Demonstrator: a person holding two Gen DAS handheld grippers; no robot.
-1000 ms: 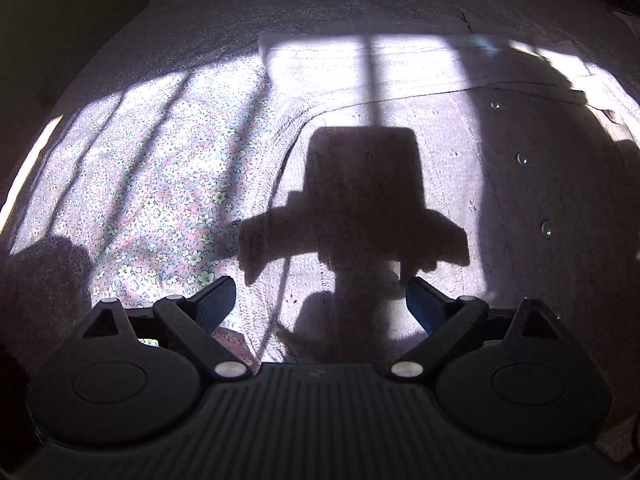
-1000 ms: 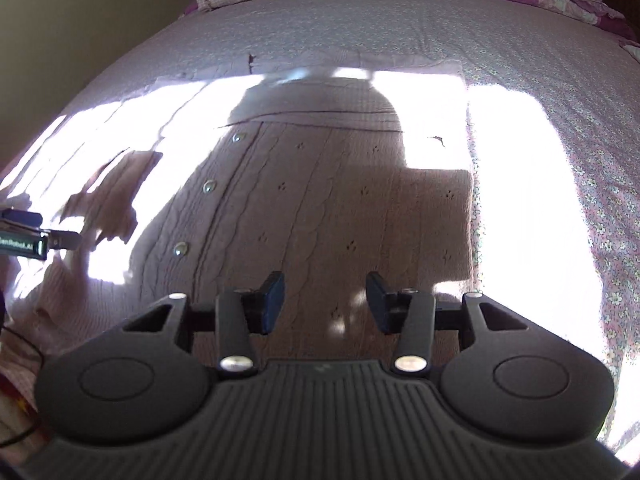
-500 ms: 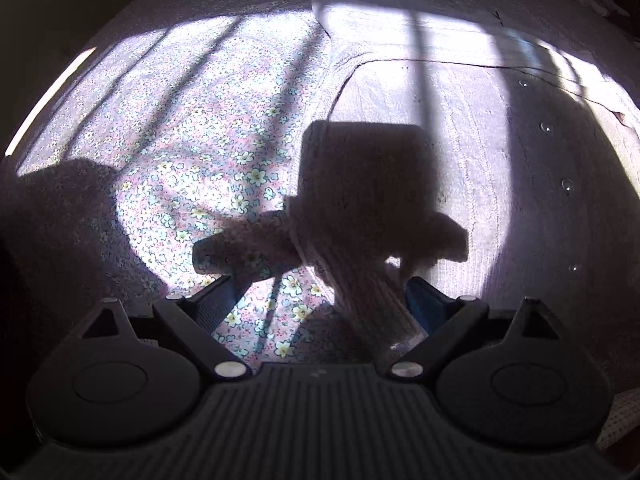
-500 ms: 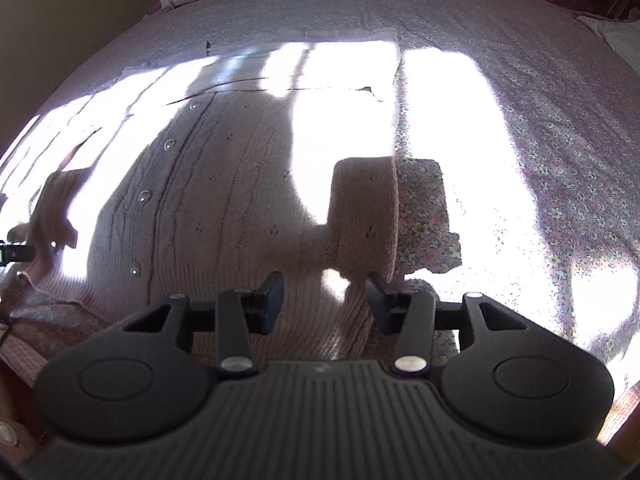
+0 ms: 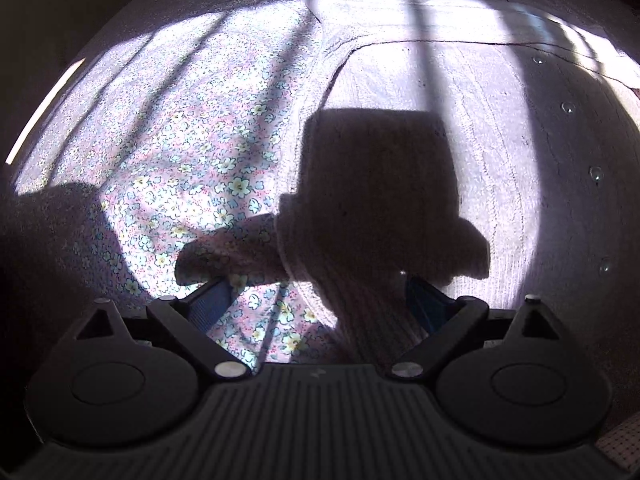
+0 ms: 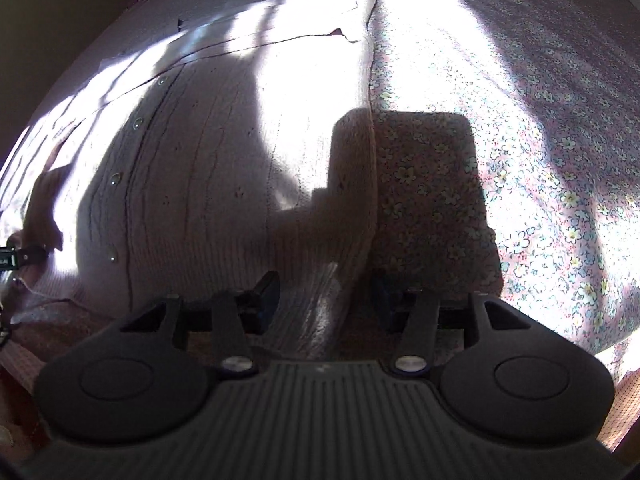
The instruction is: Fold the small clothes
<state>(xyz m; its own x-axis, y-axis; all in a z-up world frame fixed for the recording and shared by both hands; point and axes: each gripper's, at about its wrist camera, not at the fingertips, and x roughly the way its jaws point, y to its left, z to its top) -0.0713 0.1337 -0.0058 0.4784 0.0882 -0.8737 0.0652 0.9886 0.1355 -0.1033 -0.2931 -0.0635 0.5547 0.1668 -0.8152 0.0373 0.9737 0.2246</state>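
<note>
Your left gripper (image 5: 318, 304) hangs with its jaws spread wide, nothing pinched: the side edge of the pink knitted cardigan (image 5: 500, 168) runs up between the two blue pads, with the floral bedsheet (image 5: 192, 160) under the left pad and the knit under the right one. Your right gripper (image 6: 324, 298) is partly spread and its jaws are opening; the opposite side edge of the cardigan, near the ribbed hem, passes between its pads, but they do not press on it, so you hold nothing there either. Just ahead of each claw falls its own dark shadow, lying across the cardigan's edge. Beyond that, the garment lies flat and fully spread on the bed, front up, its row of small buttons (image 6: 116, 178) running up left of your right claw and right of your left one. Farthest from you, the neckline and what looks like a paler layer at the top edge sit in bright sun; I cannot tell whether that is a sleeve or other cloth. As for progress, I judge you are at the very start: the cardigan is laid out and smoothed, no fold is visible, and both claws seem placed to take the two lower side edges. The folding itself remains.
</note>
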